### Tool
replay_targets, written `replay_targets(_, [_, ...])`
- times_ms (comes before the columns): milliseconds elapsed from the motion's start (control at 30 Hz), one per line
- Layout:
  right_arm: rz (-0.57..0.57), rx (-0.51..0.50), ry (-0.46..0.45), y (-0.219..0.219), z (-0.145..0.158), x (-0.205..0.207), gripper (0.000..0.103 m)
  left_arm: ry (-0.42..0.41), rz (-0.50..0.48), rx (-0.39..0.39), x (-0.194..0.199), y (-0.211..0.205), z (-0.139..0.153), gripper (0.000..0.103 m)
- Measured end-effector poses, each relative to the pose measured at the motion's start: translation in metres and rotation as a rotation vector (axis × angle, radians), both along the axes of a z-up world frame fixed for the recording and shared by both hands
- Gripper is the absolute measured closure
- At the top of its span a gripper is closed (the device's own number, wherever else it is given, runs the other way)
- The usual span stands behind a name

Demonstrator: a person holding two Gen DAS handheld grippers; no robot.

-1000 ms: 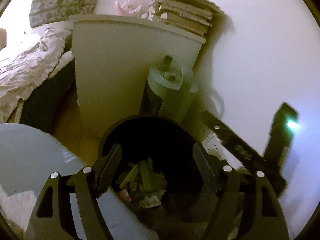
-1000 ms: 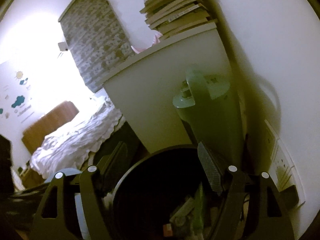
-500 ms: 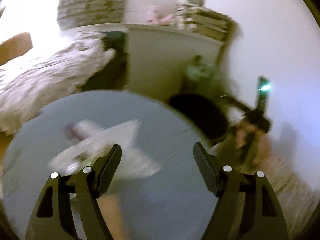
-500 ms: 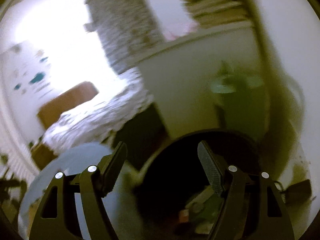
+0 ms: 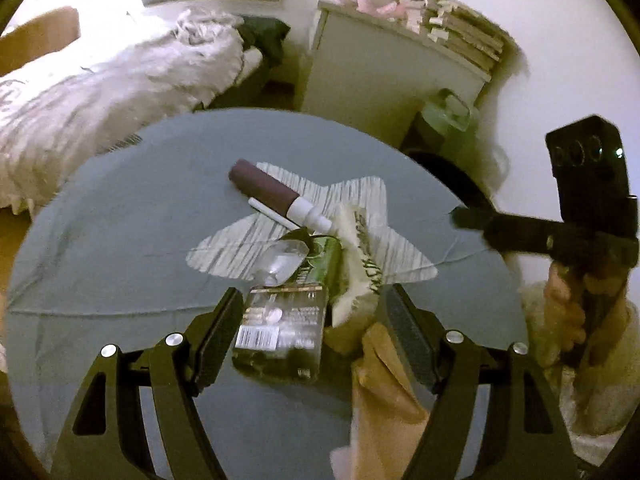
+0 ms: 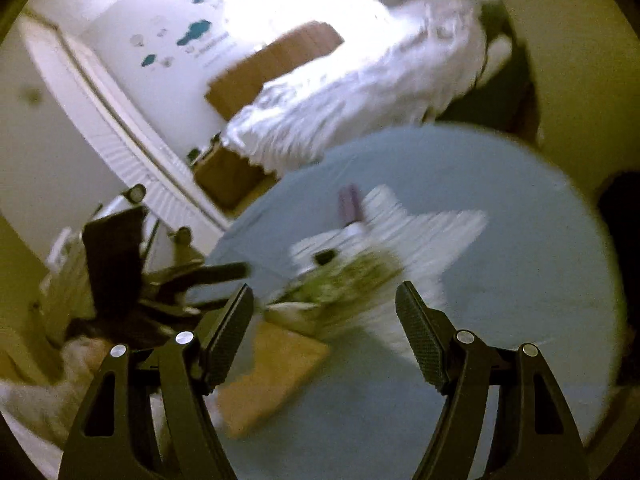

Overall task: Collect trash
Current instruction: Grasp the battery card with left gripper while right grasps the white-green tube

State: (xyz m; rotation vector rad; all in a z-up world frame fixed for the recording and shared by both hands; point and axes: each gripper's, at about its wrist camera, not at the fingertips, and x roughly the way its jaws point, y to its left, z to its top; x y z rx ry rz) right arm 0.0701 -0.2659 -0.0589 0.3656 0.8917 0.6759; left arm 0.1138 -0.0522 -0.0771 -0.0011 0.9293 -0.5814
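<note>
Left claw (image 5: 316, 320) spread wide, holding nothing, hovering over a round grey table (image 5: 120, 240). Right claw (image 6: 324, 320) likewise spread and empty, seen blurred over the same table.

Trash heaped just ahead of the left claw on a star-shaped mat (image 5: 352, 196): dark box (image 5: 280, 328) with a barcode lying right between the fingers, apparently on the table; green pack (image 5: 320, 256) beyond it, clear plastic scrap (image 5: 284, 260) on top, crumpled paper (image 5: 360, 264) toward the right finger, tan paper (image 5: 384, 392) below it. Maroon tube (image 5: 268, 190) and thin white stick (image 5: 272, 214) farther ahead, well past the fingertips.

Box probably light, stiff cardboard, glossy and a bit slippery; best pinched across its narrow width, already lined up with the gap. Paper and plastic scrap soft, nearly weightless, likely to crush and slip out unless gathered in a bunch. Tube round, apt to roll; best gripped across the middle.

A second ago both claws over the black bin (image 5: 452, 184), looking down into its litter; now swung away to the table, bin off past the far right rim, beside a green fan (image 5: 448, 116) and white cabinet (image 5: 380, 76)
</note>
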Motion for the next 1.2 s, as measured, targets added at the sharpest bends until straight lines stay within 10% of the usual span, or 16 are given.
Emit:
replay_targets(333, [-0.096, -0.218, 0.139, 0.066, -0.033, 0.028, 0.034, 0.064, 0.028, -0.026, 0.011, 0.016, -0.026, 0.030])
replay_targets(633, [-0.119, -0.203, 0.138, 0.039, -0.051, 0.027, 0.074, 0.055, -0.044, 0.057, 0.002, 0.004, -0.033, 0.031])
replay_targets(833, [-0.146, -0.190, 0.102, 0.015, -0.045, 0.012, 0.075, 0.052, -0.018, 0.026, 0.012, -0.001, -0.034, 0.047])
replay_targets(1200, [-0.119, -0.258, 0.053, 0.019, -0.047, 0.016, 0.071, 0.038, -0.047, 0.050, -0.016, 0.011, -0.033, 0.046])
